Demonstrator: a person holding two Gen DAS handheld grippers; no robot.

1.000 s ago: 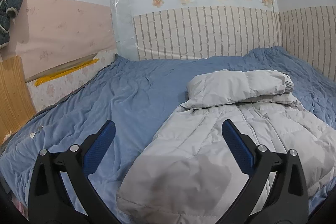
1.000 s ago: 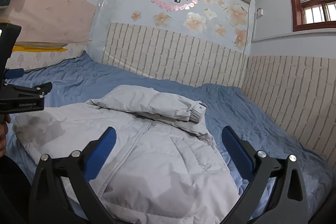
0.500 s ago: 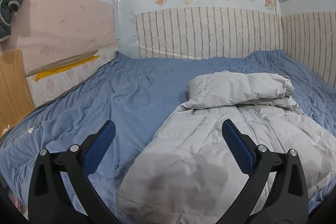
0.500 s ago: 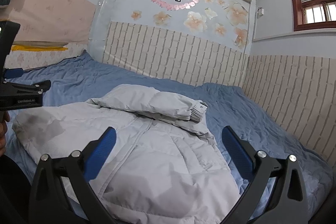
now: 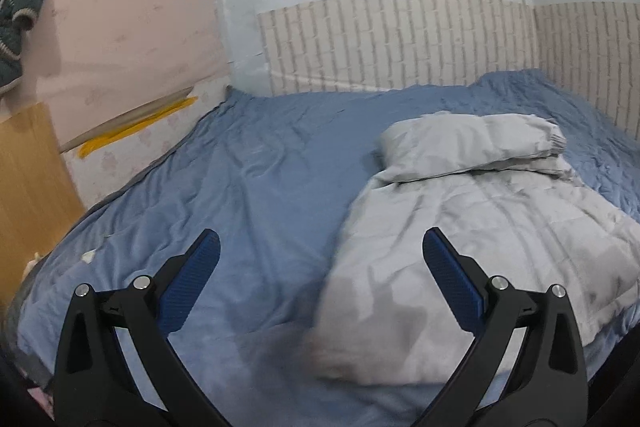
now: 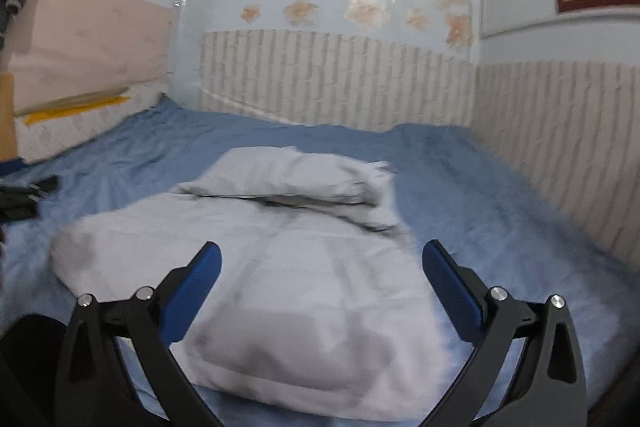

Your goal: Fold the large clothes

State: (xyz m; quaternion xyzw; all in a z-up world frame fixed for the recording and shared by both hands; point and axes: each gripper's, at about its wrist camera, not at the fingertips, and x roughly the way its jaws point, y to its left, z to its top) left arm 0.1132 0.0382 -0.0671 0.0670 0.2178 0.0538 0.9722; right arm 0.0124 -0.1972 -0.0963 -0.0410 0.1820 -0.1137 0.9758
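A light grey padded jacket (image 5: 472,227) lies flat on the blue bed, its sleeves folded across the top end (image 5: 476,147). It also shows in the right wrist view (image 6: 288,267). My left gripper (image 5: 320,267) is open and empty, held above the bed near the jacket's lower left edge. My right gripper (image 6: 320,275) is open and empty, held above the jacket's lower part. The left gripper's body shows at the left edge of the right wrist view (image 6: 24,195).
The blue bedsheet (image 5: 240,187) covers the bed. A brick-pattern wall panel (image 5: 400,43) runs along the far and right sides. A wooden board (image 5: 28,179) and a pink panel stand at the left. A dark garment (image 5: 16,27) hangs at the upper left.
Both grippers have swung to the left, so the jacket sits further right in the left view and more central in the right view. Both views are blurred by motion. Jaws stay open.
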